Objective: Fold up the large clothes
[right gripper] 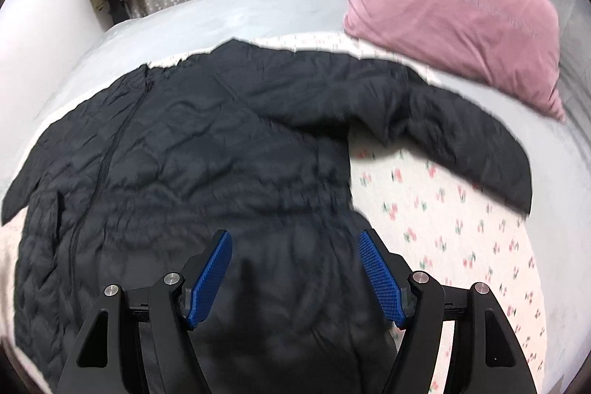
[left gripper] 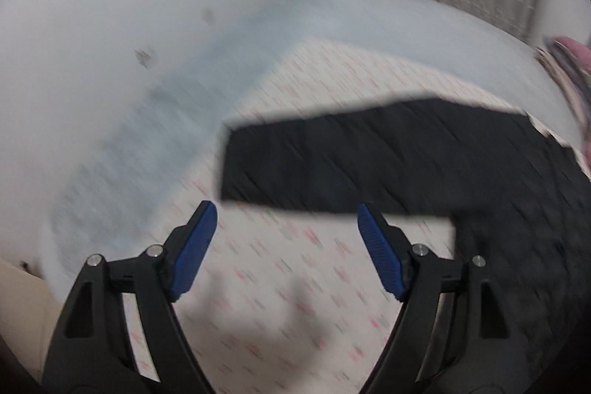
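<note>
Both grippers, left gripper (left gripper: 287, 209) and right gripper (right gripper: 295, 237), hang spread and empty above the black jacket (right gripper: 192, 150); each should pinch a sleeve (right gripper: 461, 139) cuff cleanly.

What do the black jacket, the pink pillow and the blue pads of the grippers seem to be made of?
Black jacket: probably thin synthetic shell with padding, matte; quilted stitch lines puff between seams.
Pink pillow: looks like velvet or velour; soft sheen with lighter and darker brushed patches.
Blue pads: likely rubber or soft plastic; a fine grid texture covers them.
</note>
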Motion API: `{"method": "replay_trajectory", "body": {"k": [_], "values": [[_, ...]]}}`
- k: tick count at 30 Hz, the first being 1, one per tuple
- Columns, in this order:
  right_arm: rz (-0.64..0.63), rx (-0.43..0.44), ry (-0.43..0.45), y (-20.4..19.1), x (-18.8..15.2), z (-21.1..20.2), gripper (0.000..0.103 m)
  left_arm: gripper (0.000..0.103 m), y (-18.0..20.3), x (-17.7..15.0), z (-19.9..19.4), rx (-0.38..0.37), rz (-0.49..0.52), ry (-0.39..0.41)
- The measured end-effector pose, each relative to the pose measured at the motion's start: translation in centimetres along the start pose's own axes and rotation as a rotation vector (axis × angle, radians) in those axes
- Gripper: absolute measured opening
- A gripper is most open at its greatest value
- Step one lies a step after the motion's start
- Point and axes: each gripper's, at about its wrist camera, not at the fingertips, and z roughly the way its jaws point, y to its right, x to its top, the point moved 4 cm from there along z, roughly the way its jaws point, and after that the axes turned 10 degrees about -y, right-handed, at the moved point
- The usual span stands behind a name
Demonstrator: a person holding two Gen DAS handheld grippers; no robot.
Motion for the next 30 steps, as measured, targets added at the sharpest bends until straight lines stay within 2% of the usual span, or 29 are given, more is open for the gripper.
{"method": "replay_trajectory", "body": {"k": [4, 10, 11, 13, 14, 15, 16, 17, 18, 20, 22, 23, 25, 26, 27, 28, 30], "values": [[0.034, 0.062, -0.046, 2.8, -3.1, -0.3, 0.073, 0.079, 4.4, -7.6, 1.8, -0.221, 0.099, -0.133], [0.166, 0.202, -0.113, 7.8, -8.7, 0.2, 0.075, 0.079, 9.9, -17.3, 2.2, -0.455, 0.23, -0.31], [0.186, 0.229, -0.117, 8.3, -9.5, 0.4, 0.075, 0.078, 10.4, -18.6, 2.0, -0.48, 0.249, -0.336], [0.201, 0.29, -0.121, 8.7, -11.5, 0.7, 0.073, 0.066, 11.6, -21.4, 2.0, -0.539, 0.307, -0.397], [0.203, 0.32, -0.128, 8.6, -12.3, 0.9, 0.069, 0.055, 11.9, -22.0, 1.9, -0.555, 0.326, -0.407], [0.199, 0.343, -0.128, 8.4, -13.0, 1.0, 0.049, 0.041, 12.4, -22.8, 1.7, -0.562, 0.346, -0.402], [0.188, 0.377, -0.131, 7.9, -13.6, 0.9, 0.024, 0.031, 12.8, -23.3, 1.1, -0.575, 0.369, -0.392], [0.186, 0.424, -0.14, 7.5, -14.0, 0.8, 0.017, 0.019, 12.9, -23.4, 0.7, -0.595, 0.374, -0.389], [0.198, 0.475, -0.135, 7.3, -14.5, 0.2, 0.013, 0.016, 12.6, -23.5, 0.0, -0.61, 0.366, -0.379], [0.179, 0.471, -0.101, 7.1, -15.1, -1.1, 0.012, 0.015, 12.4, -23.5, 0.2, -0.592, 0.363, -0.37], [0.158, 0.419, -0.084, 7.3, -16.1, -1.7, 0.012, 0.016, 11.9, -24.3, 1.2, -0.51, 0.38, -0.403], [0.151, 0.384, -0.101, 7.4, -16.6, -1.5, 0.012, 0.017, 12.1, -24.4, 1.6, -0.495, 0.401, -0.414], [0.114, 0.284, -0.148, 7.1, -17.3, -0.4, 0.017, 0.024, 12.4, -24.6, 1.3, -0.447, 0.459, -0.407], [0.087, 0.232, -0.145, 6.7, -17.4, -0.4, 0.018, 0.036, 12.6, -24.3, 0.8, -0.388, 0.489, -0.391], [0.07, 0.178, -0.14, 6.4, -17.3, -0.9, 0.026, 0.049, 12.8, -23.8, 0.4, -0.33, 0.512, -0.368], [0.066, 0.133, -0.138, 6.2, -17.0, -1.3, 0.039, 0.053, 12.9, -23.4, -0.1, -0.289, 0.53, -0.34], [0.059, 0.016, -0.117, 5.9, -16.2, -2.8, 0.05, 0.06, 13.4, -22.4, -1.0, -0.267, 0.537, -0.297]]}}
